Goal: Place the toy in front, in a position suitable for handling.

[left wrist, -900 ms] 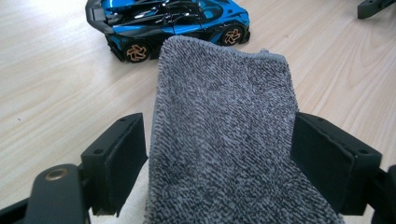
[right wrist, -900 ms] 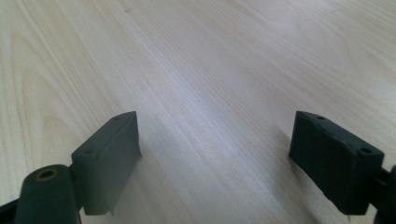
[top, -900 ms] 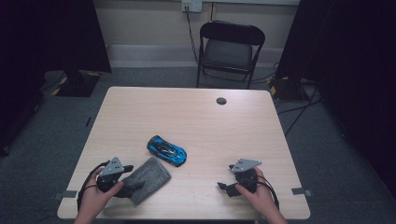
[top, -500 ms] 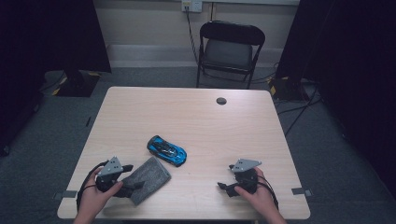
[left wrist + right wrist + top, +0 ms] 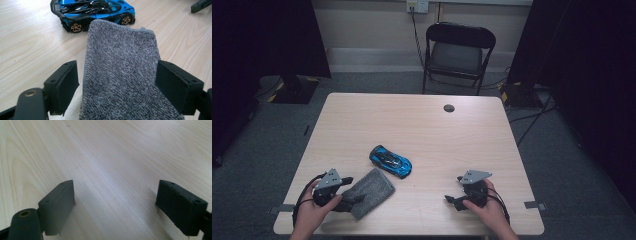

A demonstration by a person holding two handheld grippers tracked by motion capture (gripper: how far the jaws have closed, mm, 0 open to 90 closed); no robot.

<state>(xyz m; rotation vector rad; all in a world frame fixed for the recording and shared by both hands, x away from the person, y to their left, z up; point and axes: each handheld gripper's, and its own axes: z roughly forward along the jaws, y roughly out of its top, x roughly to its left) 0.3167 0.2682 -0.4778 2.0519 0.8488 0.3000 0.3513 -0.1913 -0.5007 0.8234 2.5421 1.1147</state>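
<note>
the left gripper (image 5: 347, 199), a black two-jaw tool with a grey three-cornered plate on top, sits low at the near left edge of the pale wooden table (image 5: 432, 125), held in the person's left hand (image 5: 312, 210). its jaws stand wide apart, one on each side of a folded grey terry cloth (image 5: 122, 72) that lies flat on the wood; in the left gripper view there is a sliver of table between the left pad and the cloth's edge, while the right pad sits right at the other edge, and the cloth is not pinched up or lifted. just beyond the far end of the cloth is a small blue and black toy sports car (image 5: 92, 11) with orange-spoked wheels, side-on to the jaws and very near the cloth; whether they touch cannot be told. the right gripper (image 5: 456, 200), of the same make, rests near the near right edge in the right hand (image 5: 487, 210), well apart from cloth and car, its jaws spread wide over bare wood with nothing between them.
</note>
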